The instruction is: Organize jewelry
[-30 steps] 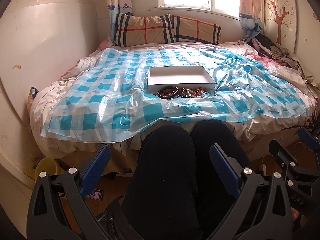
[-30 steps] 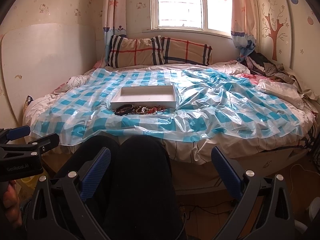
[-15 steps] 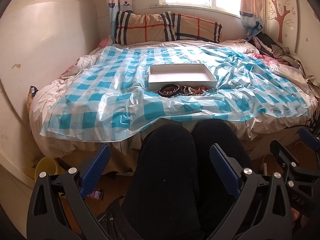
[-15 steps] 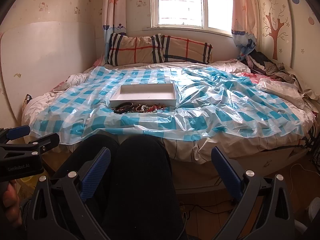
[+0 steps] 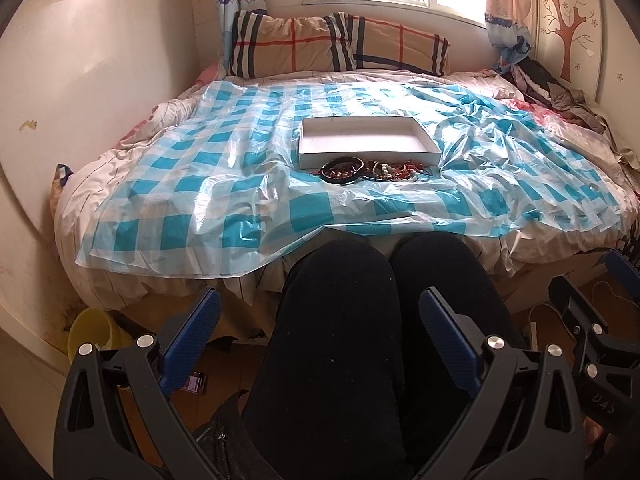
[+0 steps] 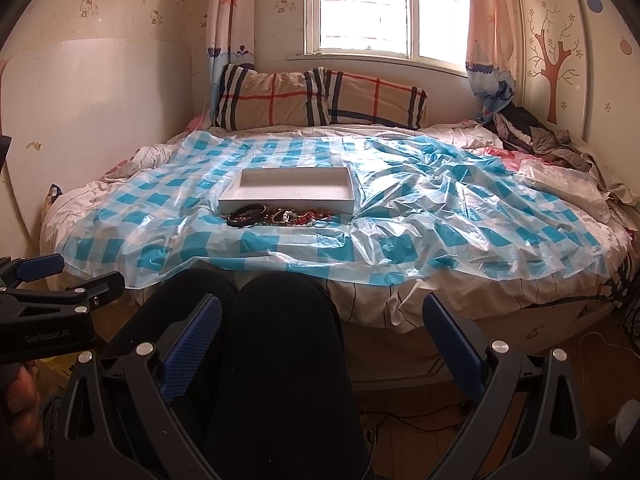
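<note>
I hold my left gripper (image 5: 320, 334) and my right gripper (image 6: 322, 334) low over my knees (image 5: 384, 280), both with fingers spread wide, holding and touching nothing. The white tray (image 5: 366, 142) sits on the blue checked sheet (image 5: 208, 184), and the jewelry (image 5: 374, 170) lies in a heap just in front of the tray, touching its near wall. Compared with a second ago, the tray looks slightly nearer; the jewelry is unmoved.

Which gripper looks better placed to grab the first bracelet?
Probably the left gripper: the jewelry pile lies almost straight ahead of it. From the right gripper the pile sits off to the left. Both are open and far back.
</note>
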A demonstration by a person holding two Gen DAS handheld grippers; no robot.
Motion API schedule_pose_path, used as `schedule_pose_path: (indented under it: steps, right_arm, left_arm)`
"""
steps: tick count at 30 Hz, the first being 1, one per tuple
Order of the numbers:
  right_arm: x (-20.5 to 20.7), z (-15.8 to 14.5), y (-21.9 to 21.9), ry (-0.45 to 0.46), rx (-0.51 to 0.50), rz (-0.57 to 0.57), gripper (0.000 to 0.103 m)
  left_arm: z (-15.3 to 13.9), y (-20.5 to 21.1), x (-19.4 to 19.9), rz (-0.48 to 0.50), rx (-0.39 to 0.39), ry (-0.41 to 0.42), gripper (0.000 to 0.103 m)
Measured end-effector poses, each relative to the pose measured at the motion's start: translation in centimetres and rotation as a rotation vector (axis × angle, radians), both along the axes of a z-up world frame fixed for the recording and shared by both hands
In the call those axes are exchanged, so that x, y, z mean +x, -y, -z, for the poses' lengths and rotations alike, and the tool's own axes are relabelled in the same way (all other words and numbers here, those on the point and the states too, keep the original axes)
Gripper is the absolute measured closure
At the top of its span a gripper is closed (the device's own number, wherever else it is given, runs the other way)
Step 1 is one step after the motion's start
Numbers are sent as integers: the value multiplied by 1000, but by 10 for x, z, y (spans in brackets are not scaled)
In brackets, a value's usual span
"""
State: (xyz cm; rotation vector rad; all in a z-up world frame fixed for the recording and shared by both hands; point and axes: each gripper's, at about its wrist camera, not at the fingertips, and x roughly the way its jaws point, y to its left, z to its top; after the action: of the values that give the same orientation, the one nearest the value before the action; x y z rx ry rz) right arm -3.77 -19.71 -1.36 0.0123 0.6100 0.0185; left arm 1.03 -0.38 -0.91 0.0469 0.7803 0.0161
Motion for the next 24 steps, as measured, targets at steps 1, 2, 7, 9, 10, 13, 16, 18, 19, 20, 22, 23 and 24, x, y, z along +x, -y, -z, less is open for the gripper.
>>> schedule_pose_path:
  steps: [1,2,7,9,10,13,16,18,19,20,22,23,24]
  right_arm:
    - [2,1,0,-4,-1,-1,6]
    - [5,1,-3,-7,-3,-2,6]
    - [8,4,-4,-21,-8,-8,6]
    - [9,5,-4,-23,-9,-8,6]
    - [9,4,-4,-23,-9,-8,6]
    - [9,4,-5,-23,-9,-8,6]
    - [9,4,-5,-21,-9,-8,6]
    - [9,4,-5,-20,-10,-8,6]
    - [9,3,-5,-20,-10,-8,6]
    - [9,3,-5,-18,-10,-7,6]
    - [8,2,-5,-16,-10,-7,6]
    - [7,2,-5,-14,-11,-6,6]
    - [6,1,-6,-13,-11,-6,6]
  left_arm:
    - [1,0,1,0,0,-3,8]
    - [2,0,2,-1,-1,-7,8]
    - [5,0,5,-1,0,-14,8]
    - [5,0,5,-2,-1,-15,8]
    - [4,1,5,-2,0,-13,8]
    - [5,0,5,-2,0,-6,8]
    - [5,-1,4,-5,1,2,8]
    - [4,-1,2,-7,2,7,8]
    - [3,-1,2,-7,2,9,8]
    - [2,0,1,-7,1,11,8]
    - [1,0,0,-7,2,12,8]
    - [0,0,-1,-7,2,13,8]
    - [0,0,0,-7,2,13,8]
